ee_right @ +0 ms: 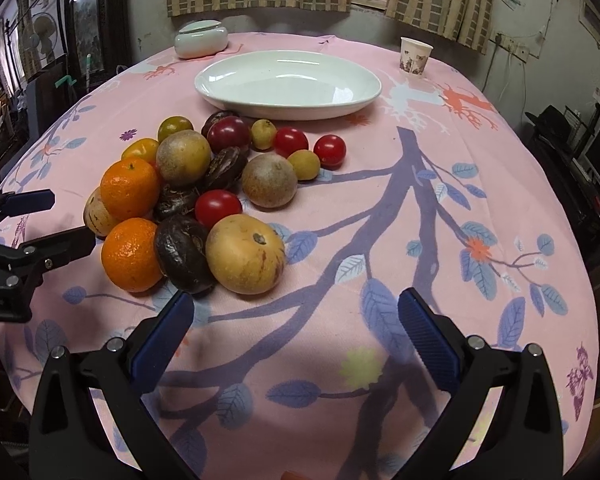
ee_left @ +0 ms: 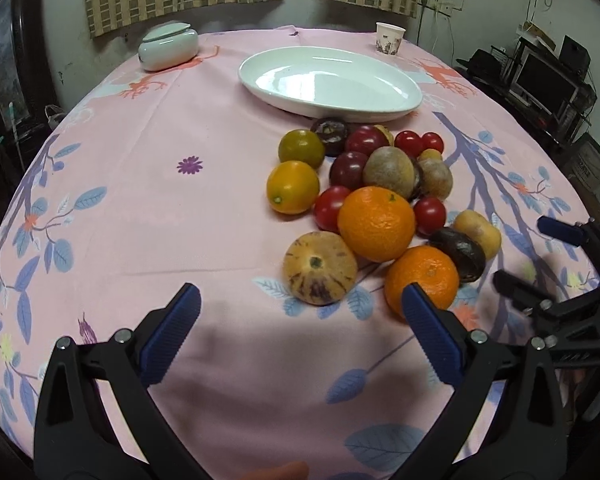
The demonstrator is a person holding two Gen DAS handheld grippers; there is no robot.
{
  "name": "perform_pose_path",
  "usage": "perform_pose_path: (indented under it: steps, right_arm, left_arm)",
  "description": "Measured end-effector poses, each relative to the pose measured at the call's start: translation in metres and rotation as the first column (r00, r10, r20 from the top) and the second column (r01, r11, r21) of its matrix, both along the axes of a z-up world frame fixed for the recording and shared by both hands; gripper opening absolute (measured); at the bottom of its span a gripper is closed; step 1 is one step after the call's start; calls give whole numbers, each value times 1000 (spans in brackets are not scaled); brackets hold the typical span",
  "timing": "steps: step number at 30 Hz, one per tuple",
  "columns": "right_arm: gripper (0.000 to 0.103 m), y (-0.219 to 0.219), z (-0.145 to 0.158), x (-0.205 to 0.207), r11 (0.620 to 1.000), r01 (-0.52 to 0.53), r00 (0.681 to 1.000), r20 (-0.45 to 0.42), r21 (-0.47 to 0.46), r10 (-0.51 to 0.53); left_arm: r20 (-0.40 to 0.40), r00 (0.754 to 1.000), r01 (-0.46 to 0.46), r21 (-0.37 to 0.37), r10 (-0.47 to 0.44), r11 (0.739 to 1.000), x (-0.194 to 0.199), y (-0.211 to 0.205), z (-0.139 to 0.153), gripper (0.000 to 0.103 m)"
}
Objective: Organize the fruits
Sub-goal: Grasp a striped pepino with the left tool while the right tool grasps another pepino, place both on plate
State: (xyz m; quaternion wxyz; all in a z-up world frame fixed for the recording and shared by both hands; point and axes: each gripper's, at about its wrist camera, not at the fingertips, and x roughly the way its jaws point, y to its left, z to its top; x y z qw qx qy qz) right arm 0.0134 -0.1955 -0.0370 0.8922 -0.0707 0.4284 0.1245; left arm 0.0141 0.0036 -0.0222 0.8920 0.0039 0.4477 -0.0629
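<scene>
A pile of fruit lies on the pink floral tablecloth (ee_left: 148,208): two oranges (ee_left: 376,223) (ee_right: 130,189), a striped pale melon-like fruit (ee_left: 319,268) (ee_right: 245,254), red tomatoes (ee_right: 218,208), dark wrinkled fruits (ee_right: 182,253) and yellow-green citrus (ee_left: 293,187). An empty white oval plate (ee_left: 396,100) (ee_right: 228,98) sits behind the pile. My left gripper (ee_left: 300,300) is open and empty, just in front of the pile. My right gripper (ee_right: 296,306) is open and empty, in front of the pile's right side; it also shows in the left wrist view (ee_left: 520,252).
A pale green lidded jar (ee_left: 168,46) (ee_right: 201,39) stands at the back left and a paper cup (ee_left: 389,38) (ee_right: 415,56) at the back right. The round table's edge curves close on both sides. Curtains and shelves with electronics lie beyond.
</scene>
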Motion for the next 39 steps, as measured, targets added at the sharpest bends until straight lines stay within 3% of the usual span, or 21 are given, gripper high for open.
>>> perform_pose_path:
  steps: [7,9,11,12,15,16,22,25,28,31,34,39]
  right_arm:
    - [102,-8,-5,2,1000,5,1000,-29,17,-5]
    - [102,-7,-8,4,1000,0,999,-36,15,1]
    - [102,-6,-9,7,1000,-9,999,-41,2,9]
    - [102,-6,-8,8,1000,-9,999,-37,-9,9]
    - [102,-7,-1,11,999,-41,999,-9,-26,41]
    - [102,-8,2,11,998,-53,999,-5,-16,53]
    - [99,-4,1,23,992,-126,990,-60,-28,124]
    - [84,8,-7,31,983,-181,979,-96,-16,179]
    - [82,13,-12,37,980,-199,974,-108,-11,197]
    - [74,18,-19,43,975,-224,966,-131,7,223]
    - [46,25,-15,43,965,-261,959,-111,27,262]
    - [45,19,-13,45,969,-236,963,-118,71,243]
  left_arm:
    - [-35,998,55,26,-54,998,17,3,-14,101]
    - [-48,997,59,17,-59,998,20,3,-18,95]
    - [-63,996,71,11,-70,997,25,1,-21,82]
    - [-63,995,77,10,-76,997,27,-1,-21,80]
    - [-44,992,119,-34,-121,992,29,-5,-15,49]
    - [-45,991,121,-48,-123,992,30,-6,-13,43]
    - [-29,991,132,-63,-134,989,37,-9,-20,44]
    - [-26,990,134,-80,-136,988,40,-8,-21,43]
    - [-27,990,134,-86,-137,987,40,-7,-21,44]
    - [-28,990,136,-73,-139,988,40,-9,-21,44]
    - [-28,990,135,-61,-137,989,41,-11,-21,44]
    - [-30,991,125,-84,-128,989,41,-8,-20,44]
